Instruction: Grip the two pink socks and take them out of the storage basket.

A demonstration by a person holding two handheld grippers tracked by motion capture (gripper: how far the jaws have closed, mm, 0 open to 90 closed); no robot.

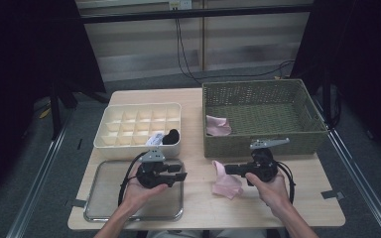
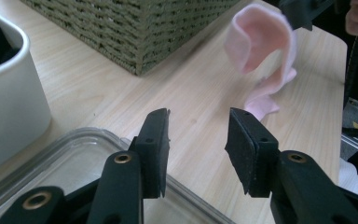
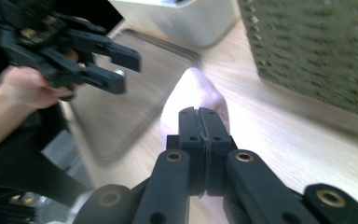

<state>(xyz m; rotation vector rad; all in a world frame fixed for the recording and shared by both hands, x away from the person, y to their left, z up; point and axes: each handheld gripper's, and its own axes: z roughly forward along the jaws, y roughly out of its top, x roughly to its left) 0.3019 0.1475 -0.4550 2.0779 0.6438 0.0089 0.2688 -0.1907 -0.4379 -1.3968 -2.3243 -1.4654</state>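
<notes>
A pink sock lies partly on the wooden table in front of the basket, its upper end lifted and curled. My right gripper is shut on that upper end, its jaws pointing left. In the right gripper view the jaws are pressed together with the pink sock bulging past them. My left gripper hovers over the right edge of the clear tray, jaws pointing right toward the sock. It stands open with nothing between its jaws, and the pink sock hangs beyond them.
A green woven basket at the back right holds a second pink sock. A white divided organizer at the back left holds a black sock and a white one. Bare tabletop lies to the right.
</notes>
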